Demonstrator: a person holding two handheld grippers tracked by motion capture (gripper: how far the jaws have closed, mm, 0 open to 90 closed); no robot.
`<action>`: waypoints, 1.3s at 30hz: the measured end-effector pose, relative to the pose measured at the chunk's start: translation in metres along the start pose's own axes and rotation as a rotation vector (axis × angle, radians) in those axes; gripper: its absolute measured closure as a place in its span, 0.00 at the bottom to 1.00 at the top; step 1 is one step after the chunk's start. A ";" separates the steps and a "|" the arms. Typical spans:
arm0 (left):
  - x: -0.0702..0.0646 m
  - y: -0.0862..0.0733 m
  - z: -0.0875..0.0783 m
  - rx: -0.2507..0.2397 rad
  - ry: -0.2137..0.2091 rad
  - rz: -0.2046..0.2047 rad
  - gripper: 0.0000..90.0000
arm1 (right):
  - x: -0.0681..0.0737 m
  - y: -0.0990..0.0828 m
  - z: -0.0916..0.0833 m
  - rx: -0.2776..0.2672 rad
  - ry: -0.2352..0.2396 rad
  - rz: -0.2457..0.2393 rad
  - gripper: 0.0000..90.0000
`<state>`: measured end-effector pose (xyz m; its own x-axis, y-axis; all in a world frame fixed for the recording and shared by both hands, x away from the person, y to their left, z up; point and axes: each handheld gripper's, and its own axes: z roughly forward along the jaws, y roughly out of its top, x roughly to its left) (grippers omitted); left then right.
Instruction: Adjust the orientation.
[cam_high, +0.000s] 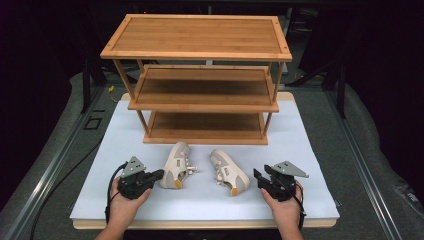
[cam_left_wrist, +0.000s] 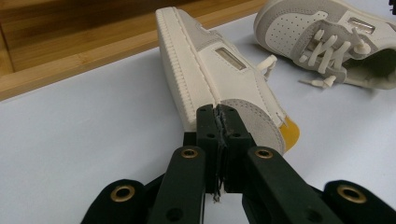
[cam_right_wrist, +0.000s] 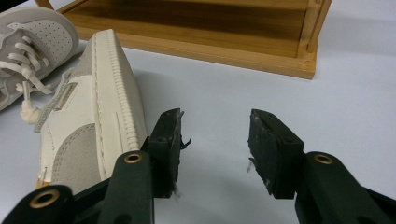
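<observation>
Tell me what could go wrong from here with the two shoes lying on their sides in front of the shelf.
The left gripper is shut right at the left shoe heel without holding it, so moving forward may just push the shoe. The right gripper is open beside the right shoe, so closing now would probably catch nothing. Loose laces could snag a jaw.

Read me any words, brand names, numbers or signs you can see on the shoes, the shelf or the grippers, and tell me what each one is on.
No text can be read.
Left shoe: a small rectangular side tab, too blurred to read.
Right shoe: a similar tab, also unreadable.
Wooden shelf: no marking visible.
Left gripper and right gripper: no lettering visible.
</observation>
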<state>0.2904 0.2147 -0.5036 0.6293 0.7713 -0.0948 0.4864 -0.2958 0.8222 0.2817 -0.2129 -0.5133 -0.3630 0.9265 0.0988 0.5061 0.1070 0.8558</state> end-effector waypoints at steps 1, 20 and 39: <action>0.001 0.000 0.000 0.000 0.000 0.002 0.98 | 0.000 0.000 0.000 0.000 0.000 0.004 0.60; 0.016 -0.005 -0.005 0.006 0.038 -0.049 0.99 | -0.003 0.000 -0.001 -0.008 0.001 0.020 0.60; 0.038 -0.016 -0.005 0.049 0.074 -0.136 0.98 | -0.003 0.000 -0.001 -0.011 0.004 0.021 0.60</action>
<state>0.3035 0.2509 -0.5176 0.5104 0.8448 -0.1606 0.5945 -0.2116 0.7758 0.2813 -0.2158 -0.5130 -0.3553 0.9272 0.1184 0.5049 0.0838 0.8591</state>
